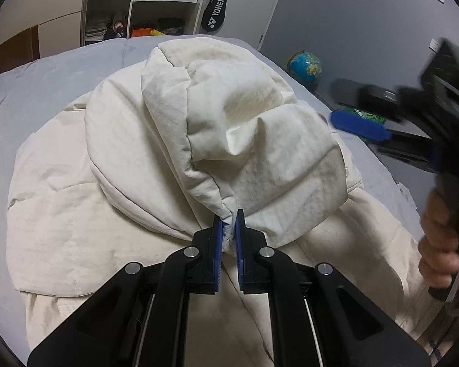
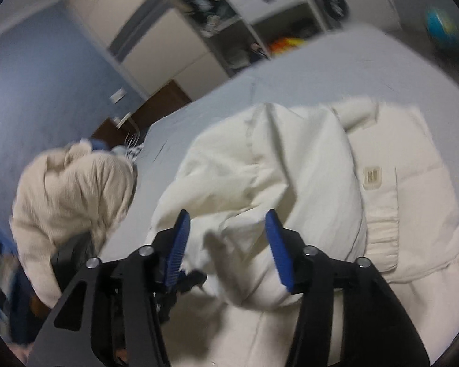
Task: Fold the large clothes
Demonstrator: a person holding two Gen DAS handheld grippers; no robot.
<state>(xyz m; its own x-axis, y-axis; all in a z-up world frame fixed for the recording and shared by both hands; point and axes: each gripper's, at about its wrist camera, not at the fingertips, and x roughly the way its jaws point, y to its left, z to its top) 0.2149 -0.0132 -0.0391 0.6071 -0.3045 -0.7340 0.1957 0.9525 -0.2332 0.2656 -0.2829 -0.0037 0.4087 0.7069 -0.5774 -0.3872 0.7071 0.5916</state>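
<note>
The right gripper [image 2: 228,247] hangs with jaws spread wide over the cream jacket [image 2: 290,183] on the grey bed [image 2: 336,70], a beige knit heap [image 2: 70,195] at nine o'clock.

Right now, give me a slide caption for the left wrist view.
Left tongs pinch a fold of the puffy cream padded jacket on the grey bed, right tongs open alongside.

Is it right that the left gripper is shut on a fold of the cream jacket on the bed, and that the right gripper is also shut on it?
Not quite. The left gripper is shut on the cream jacket, as the left wrist view shows. The right gripper, though, is open: in the right wrist view its blue fingers stand wide apart over the jacket, clamping nothing. The bed part is right.
</note>
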